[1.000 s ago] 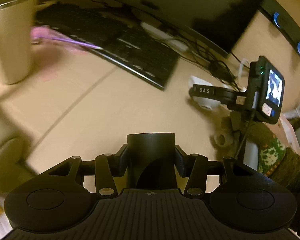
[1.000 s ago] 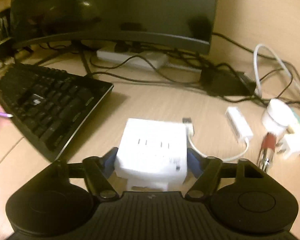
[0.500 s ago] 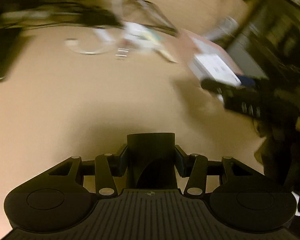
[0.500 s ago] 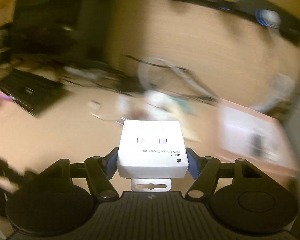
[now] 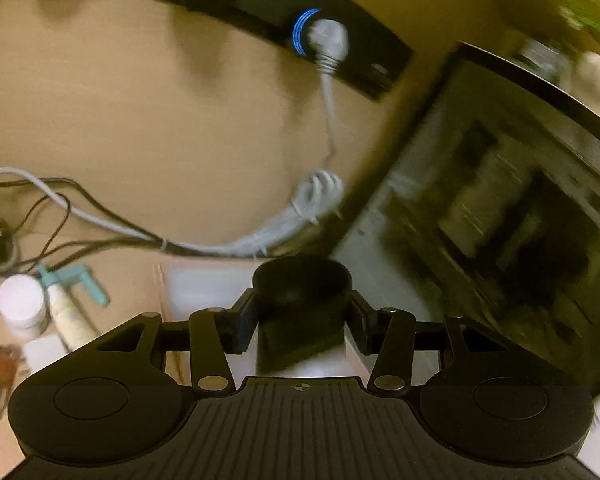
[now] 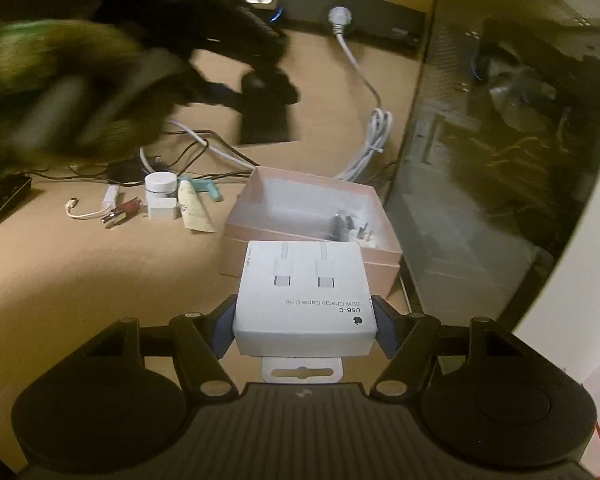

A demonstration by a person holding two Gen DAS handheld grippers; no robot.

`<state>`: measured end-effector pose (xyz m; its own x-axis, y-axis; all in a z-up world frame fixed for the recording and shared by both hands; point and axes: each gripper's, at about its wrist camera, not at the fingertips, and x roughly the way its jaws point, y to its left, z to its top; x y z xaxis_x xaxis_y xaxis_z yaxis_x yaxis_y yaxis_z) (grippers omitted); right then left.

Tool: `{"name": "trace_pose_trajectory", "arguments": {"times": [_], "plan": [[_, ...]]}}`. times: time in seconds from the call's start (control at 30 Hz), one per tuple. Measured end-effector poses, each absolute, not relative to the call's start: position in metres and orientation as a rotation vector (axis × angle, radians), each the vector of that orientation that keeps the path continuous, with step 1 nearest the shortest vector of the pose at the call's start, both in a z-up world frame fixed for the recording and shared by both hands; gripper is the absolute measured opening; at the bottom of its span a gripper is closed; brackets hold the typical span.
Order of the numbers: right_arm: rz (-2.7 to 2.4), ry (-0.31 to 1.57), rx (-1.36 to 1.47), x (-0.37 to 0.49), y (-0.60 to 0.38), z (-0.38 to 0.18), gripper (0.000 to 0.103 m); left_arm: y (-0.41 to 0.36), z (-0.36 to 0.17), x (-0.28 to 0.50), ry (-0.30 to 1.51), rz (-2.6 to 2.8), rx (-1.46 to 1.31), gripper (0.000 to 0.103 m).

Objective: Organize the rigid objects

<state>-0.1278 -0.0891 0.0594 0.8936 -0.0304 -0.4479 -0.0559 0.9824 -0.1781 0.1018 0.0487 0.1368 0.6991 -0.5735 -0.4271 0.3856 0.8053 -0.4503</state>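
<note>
Nearer now: open pink box [image 6: 260,236]

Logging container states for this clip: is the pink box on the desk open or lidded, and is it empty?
Open and not empty. The pink box shows no lid, and a few small dark items lie in its near right corner.

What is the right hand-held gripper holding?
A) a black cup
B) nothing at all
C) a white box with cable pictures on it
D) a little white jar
C: the right hand-held gripper has its pads pressed on both sides of the white box, just in front of the pink tray; the jar sits on the desk.
</note>
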Motion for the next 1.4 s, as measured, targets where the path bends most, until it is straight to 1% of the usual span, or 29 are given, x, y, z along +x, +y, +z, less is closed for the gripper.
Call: {"name": "trace_pose_trajectory", "arguments": {"times": [0.13, 0.23, 0.33, 0.47, 0.6, 0.73, 0.8, 0.9, 1.03, 1.13, 1.3, 1.33, 1.4], "plan": [[-0.019, 0.499, -0.179, -0.127, -0.101, 0.053, 0.068, 0.062, 0.112, 0.098, 0.603, -0.453, -0.362, 0.053], [-0.021, 0.518, -0.160, -0.121, -0.108, 0.050, 0.068, 0.088, 0.085, 0.083, 0.659, -0.447, -0.381, 0.053], [-0.009, 0.539, -0.139, -0.104, -0.110, 0.048, 0.068, 0.094, 0.061, 0.081, 0.723, -0.465, -0.377, 0.053], [0.014, 0.550, -0.100, -0.073, -0.110, 0.056, 0.068, 0.087, 0.052, 0.088, 0.756, -0.487, -0.342, 0.053], [0.033, 0.532, -0.093, -0.062, -0.104, 0.062, 0.068, 0.077, 0.063, 0.094, 0.735, -0.491, -0.309, 0.052], [0.061, 0.537, -0.074, -0.071, -0.101, 0.060, 0.068, 0.042, 0.083, 0.121, 0.735, -0.545, -0.279, 0.050], [0.050, 0.540, -0.084, -0.075, -0.103, 0.058, 0.068, 0.029, 0.094, 0.131, 0.708, -0.561, -0.270, 0.050], [0.026, 0.548, -0.084, -0.082, -0.113, 0.054, 0.068, 0.028, 0.107, 0.124, 0.667, -0.592, -0.259, 0.050], [-0.014, 0.565, -0.074, -0.085, -0.126, 0.048, 0.068, 0.058, 0.100, 0.086, 0.647, -0.598, -0.191, 0.050], [0.006, 0.522, -0.079, -0.076, -0.125, 0.059, 0.068, 0.098, 0.089, 0.053, 0.643, -0.547, -0.240, 0.050], [0.024, 0.338, -0.149, -0.014, -0.106, 0.108, 0.069, 0.156, 0.071, 0.015, 0.663, -0.395, -0.358, 0.050], [0.030, 0.328, -0.149, 0.003, -0.105, 0.114, 0.074, 0.163, 0.067, 0.008, 0.679, -0.366, -0.351, 0.050], [0.050, 0.366, -0.186, 0.034, -0.098, 0.122, 0.075, 0.174, 0.057, -0.005, 0.714, -0.316, -0.320, 0.050]]}}
